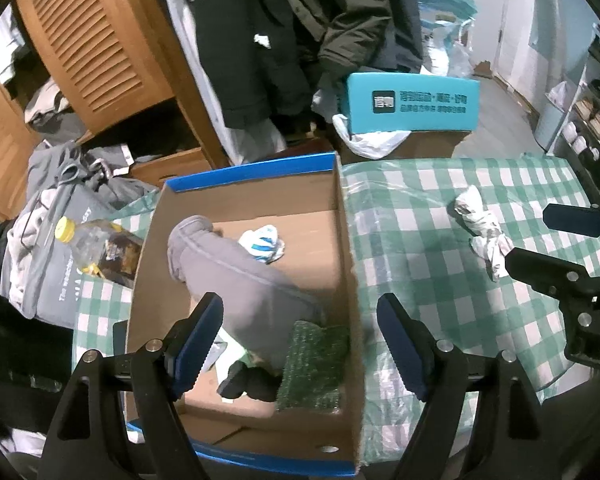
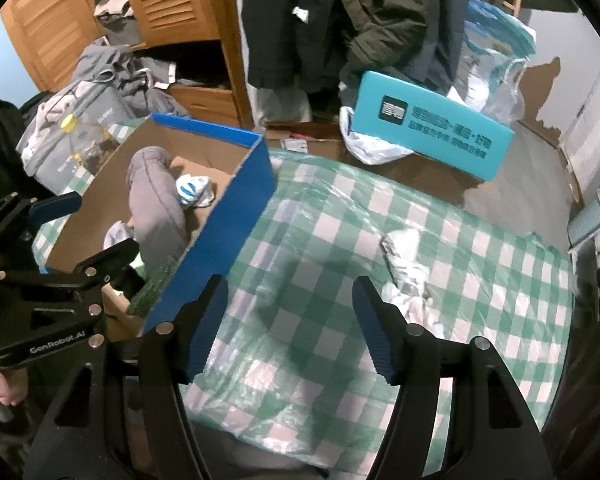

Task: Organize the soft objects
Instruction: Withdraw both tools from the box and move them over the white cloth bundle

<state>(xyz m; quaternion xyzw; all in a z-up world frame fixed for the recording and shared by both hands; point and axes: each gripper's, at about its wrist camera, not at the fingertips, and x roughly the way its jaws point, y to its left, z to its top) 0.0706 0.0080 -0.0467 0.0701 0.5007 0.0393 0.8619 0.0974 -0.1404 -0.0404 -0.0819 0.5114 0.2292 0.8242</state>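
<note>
Two claws hang over a table [image 2: 480, 264] spread with a green-and-white checked cloth under clear plastic film. At the far left edge of the table a clear bottle [image 1: 96, 250] with a yellow cap lies on its side, just beside the cardboard box [image 1: 342, 240], whose outside is blue. Inside the box a grey garment [image 1: 236, 276] stretches from the far left corner toward the near side, a small white-and-blue bundle [image 1: 262, 244] sits just beside it near the back wall, and a dark green textured cloth [image 1: 314, 364] lies at the near right corner, with a small black item touching its left edge. The left claw [image 1: 300, 340] hovers over the near end of the box with its jaws spread wide and nothing between them. To the right of the box, the right claw [image 2: 290, 326] is also spread apart over bare checked cloth, gripping nothing. Right of that claw, a crumpled white-and-grey cloth [image 2: 410, 280] lies alone on the table, near the claw's right finger but apart from it. Beyond the table's far edge stands a turquoise carton [image 2: 432, 140].
</note>
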